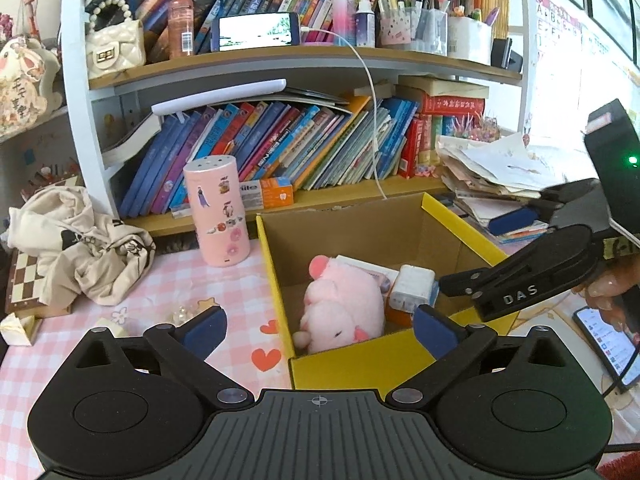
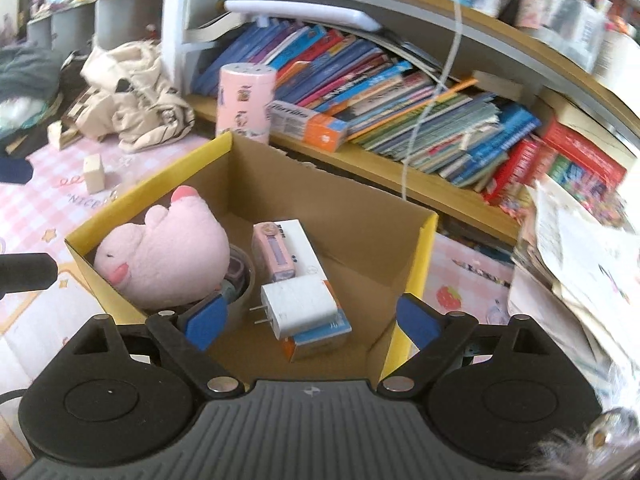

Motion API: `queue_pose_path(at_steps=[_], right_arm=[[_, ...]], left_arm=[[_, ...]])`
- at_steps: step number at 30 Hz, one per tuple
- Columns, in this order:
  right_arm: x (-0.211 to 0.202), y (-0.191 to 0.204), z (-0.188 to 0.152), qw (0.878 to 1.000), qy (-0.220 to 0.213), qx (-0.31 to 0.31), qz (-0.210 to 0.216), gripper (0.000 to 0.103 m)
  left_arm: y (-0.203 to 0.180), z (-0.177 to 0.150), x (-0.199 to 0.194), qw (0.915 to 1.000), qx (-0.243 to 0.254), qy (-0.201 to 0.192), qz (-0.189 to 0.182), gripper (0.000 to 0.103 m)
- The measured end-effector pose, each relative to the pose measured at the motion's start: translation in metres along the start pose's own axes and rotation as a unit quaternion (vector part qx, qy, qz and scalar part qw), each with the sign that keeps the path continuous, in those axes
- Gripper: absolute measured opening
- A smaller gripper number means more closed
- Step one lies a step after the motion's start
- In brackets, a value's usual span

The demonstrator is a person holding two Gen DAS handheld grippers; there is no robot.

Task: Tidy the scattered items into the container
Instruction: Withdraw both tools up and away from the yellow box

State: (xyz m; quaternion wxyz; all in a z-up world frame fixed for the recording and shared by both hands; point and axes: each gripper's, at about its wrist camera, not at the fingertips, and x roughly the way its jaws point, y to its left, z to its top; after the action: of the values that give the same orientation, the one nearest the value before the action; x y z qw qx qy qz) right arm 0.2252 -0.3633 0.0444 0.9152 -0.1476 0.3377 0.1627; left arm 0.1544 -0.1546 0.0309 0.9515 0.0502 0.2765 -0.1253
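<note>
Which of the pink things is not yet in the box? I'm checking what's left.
The tall pink canister with stickers: it stands upright outside the cardboard box, while the pink plush toy lies inside.

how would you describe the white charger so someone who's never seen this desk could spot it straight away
Find the yellow-edged cardboard box on the pink checked tablecloth below the bookshelf. Inside, right of the pink plush toy, the white charger lies on a small orange and blue carton. It is the only item with two metal prongs sticking out.
</note>
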Motion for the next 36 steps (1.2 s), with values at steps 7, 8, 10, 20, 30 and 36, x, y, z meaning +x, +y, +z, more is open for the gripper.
queue_pose_path(at_steps=[7, 8, 10, 20, 30, 36], right_arm=[[-0.024, 0.021, -0.012, 0.999, -0.011, 0.03, -0.029, 0.094], [-0.027, 0.025, -0.013, 0.999, -0.012, 0.034, -0.032, 0.094], [-0.033, 0.032, -0.015, 0.998, -0.014, 0.042, -0.037, 0.094], [-0.056, 0.073, -0.032, 0.995, -0.004, 0.081, -0.06, 0.095], [-0.059, 0.131, -0.056, 0.993, 0.024, 0.103, -0.061, 0.097], [-0.063, 0.163, -0.063, 0.991, 0.024, 0.115, -0.064, 0.1]], left_arm=[[0.018, -0.01, -0.014, 0.9998, -0.019, -0.005, -0.01, 0.101], [0.021, -0.012, -0.017, 0.9997, -0.022, -0.005, -0.012, 0.101], [0.027, -0.016, -0.022, 0.9995, -0.027, -0.004, -0.014, 0.101], [0.048, -0.039, -0.048, 0.9998, -0.016, 0.011, -0.007, 0.101], [0.07, -0.061, -0.069, 0.9994, -0.022, 0.028, -0.006, 0.101], [0.083, -0.076, -0.081, 0.9985, -0.026, 0.046, 0.011, 0.101]])
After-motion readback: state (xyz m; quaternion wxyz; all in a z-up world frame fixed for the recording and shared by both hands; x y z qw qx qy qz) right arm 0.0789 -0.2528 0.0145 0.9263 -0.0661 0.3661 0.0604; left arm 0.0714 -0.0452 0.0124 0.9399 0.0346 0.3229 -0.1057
